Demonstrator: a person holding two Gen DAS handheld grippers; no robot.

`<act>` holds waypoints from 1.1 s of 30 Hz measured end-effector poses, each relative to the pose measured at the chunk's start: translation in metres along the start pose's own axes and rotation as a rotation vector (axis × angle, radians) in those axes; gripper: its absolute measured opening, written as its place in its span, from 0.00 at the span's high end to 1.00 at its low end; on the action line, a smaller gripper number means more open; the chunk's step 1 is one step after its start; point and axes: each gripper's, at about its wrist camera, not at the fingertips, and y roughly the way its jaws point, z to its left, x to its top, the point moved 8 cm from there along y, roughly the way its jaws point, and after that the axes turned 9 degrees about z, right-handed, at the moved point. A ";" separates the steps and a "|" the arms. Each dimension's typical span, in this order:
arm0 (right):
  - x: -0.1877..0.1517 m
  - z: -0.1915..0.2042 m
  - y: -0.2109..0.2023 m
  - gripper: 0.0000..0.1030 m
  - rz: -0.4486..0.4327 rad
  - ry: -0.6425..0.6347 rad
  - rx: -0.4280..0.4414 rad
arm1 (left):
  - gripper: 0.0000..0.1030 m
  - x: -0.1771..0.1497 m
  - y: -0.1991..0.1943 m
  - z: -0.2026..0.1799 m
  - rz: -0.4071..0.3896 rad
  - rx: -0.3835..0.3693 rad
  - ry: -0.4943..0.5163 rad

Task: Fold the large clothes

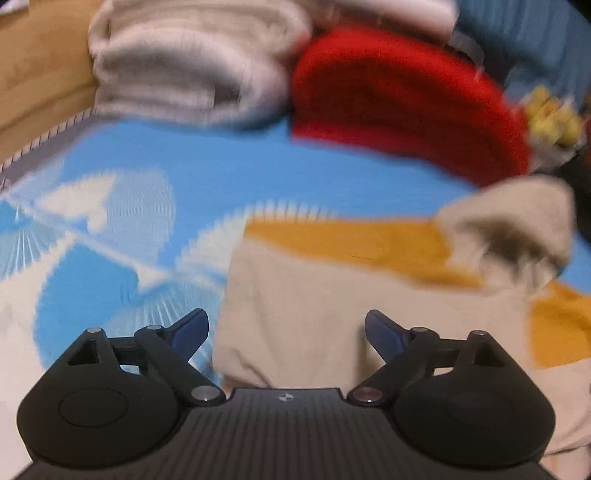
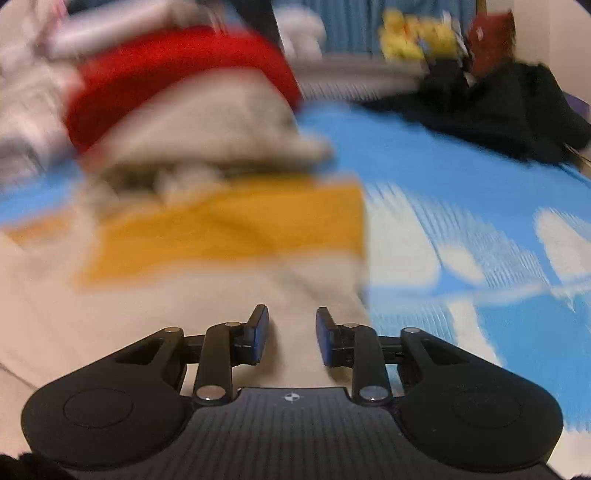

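Note:
A beige and mustard-yellow garment (image 1: 332, 280) lies partly folded on a blue and white patterned sheet (image 1: 207, 166); its hood (image 1: 517, 229) is bunched at the far right. My left gripper (image 1: 286, 328) is wide open and empty, just above the garment's near left part. In the right wrist view the same garment (image 2: 221, 236) lies ahead, with its hood (image 2: 207, 140) beyond the yellow band. My right gripper (image 2: 291, 332) is open and empty above the beige cloth near its right edge. Both views are motion-blurred.
A red folded cloth (image 1: 399, 96) and a grey-white folded blanket (image 1: 184, 70) lie at the back. A wooden bed frame (image 1: 33, 66) stands on the left. Dark clothing (image 2: 498, 107) and a yellow toy (image 2: 417, 33) lie at the far right. The sheet (image 2: 461, 229) stretches rightward.

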 end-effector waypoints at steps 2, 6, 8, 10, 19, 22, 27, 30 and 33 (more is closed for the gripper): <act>-0.005 -0.018 0.004 0.50 -0.054 0.049 -0.031 | 0.08 -0.012 0.017 -0.006 0.036 0.024 0.042; -0.011 -0.061 0.001 0.53 -0.084 0.223 -0.045 | 0.00 -0.022 0.033 0.008 0.041 0.098 0.079; -0.011 -0.074 -0.007 0.53 -0.105 0.277 -0.012 | 0.00 -0.020 0.031 0.016 0.048 0.087 0.039; -0.005 -0.077 -0.018 0.52 -0.134 0.279 0.015 | 0.00 -0.015 0.013 0.022 0.012 0.079 0.006; 0.011 0.000 -0.033 0.53 -0.066 0.025 0.155 | 0.00 -0.010 -0.016 -0.021 0.001 0.011 0.076; -0.041 0.007 -0.027 0.55 0.031 -0.112 0.069 | 0.00 -0.046 0.011 -0.018 0.072 0.078 0.134; -0.060 -0.012 -0.053 0.49 0.000 -0.083 0.085 | 0.00 -0.058 -0.017 -0.006 0.022 0.044 0.136; -0.012 -0.017 -0.078 0.42 -0.078 0.007 0.151 | 0.00 -0.025 -0.050 -0.010 -0.064 -0.005 0.125; 0.052 -0.016 -0.092 0.26 -0.186 0.101 0.209 | 0.00 0.017 -0.068 -0.031 -0.130 -0.039 0.110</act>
